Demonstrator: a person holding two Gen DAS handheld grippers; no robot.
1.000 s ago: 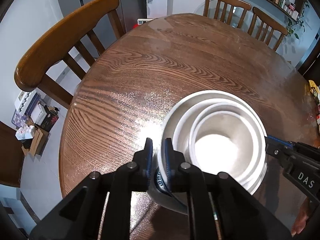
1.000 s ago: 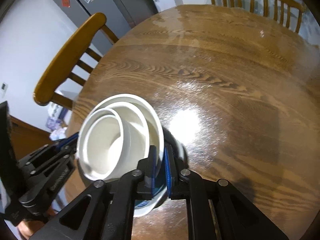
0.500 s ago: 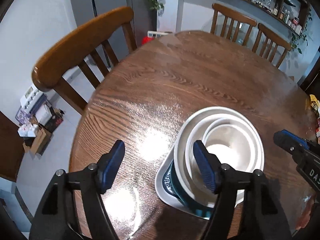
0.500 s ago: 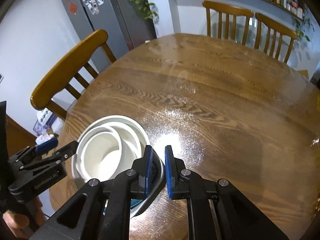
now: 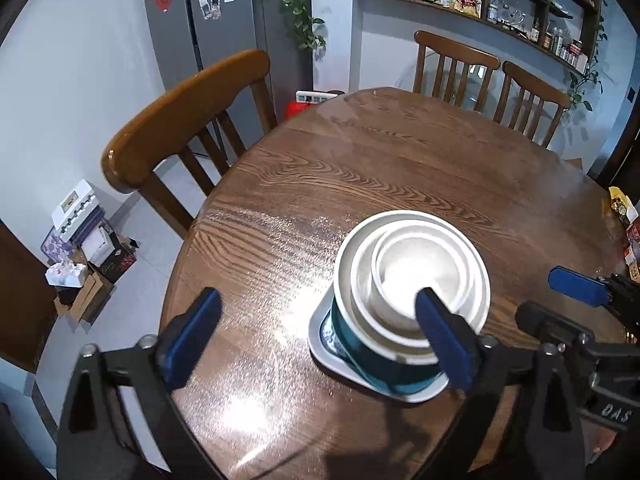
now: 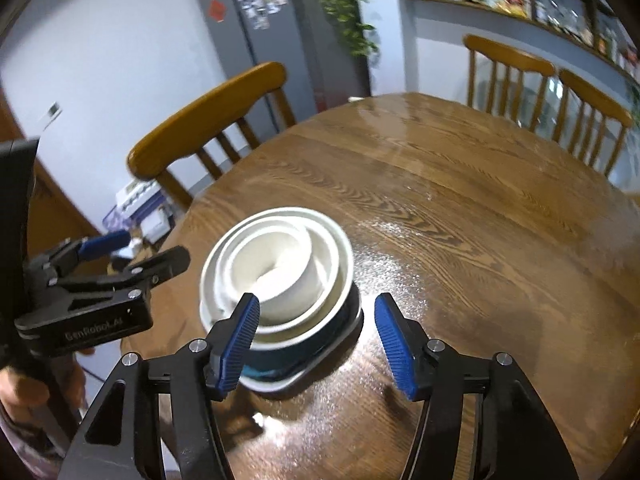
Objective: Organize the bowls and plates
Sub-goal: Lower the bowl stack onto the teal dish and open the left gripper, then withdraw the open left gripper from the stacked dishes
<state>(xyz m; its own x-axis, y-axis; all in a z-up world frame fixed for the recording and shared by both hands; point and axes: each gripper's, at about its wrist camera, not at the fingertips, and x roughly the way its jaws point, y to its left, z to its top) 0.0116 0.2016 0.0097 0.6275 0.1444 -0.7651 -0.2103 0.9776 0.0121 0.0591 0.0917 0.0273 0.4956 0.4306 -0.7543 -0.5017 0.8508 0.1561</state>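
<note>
Left gripper [image 5: 316,336], ribbed blue pads spread wide after opening, gripping nothing. Right gripper [image 6: 316,340] likewise just opened, empty. Between them, at six o'clock on the glossy round oak-grain table [image 5: 400,168]: nested white ceramic bowls [image 5: 412,280] in a teal bowl [image 5: 372,364] on a rounded-square white plate [image 5: 320,344].

left gripper [image 5: 318,340] jaws just opened wide | bowl stack [image 5: 412,280] on plate [image 5: 324,354], apparently untouched

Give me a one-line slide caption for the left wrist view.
Left gripper open above the nested white bowls stacked on a plate, wooden table.
</note>
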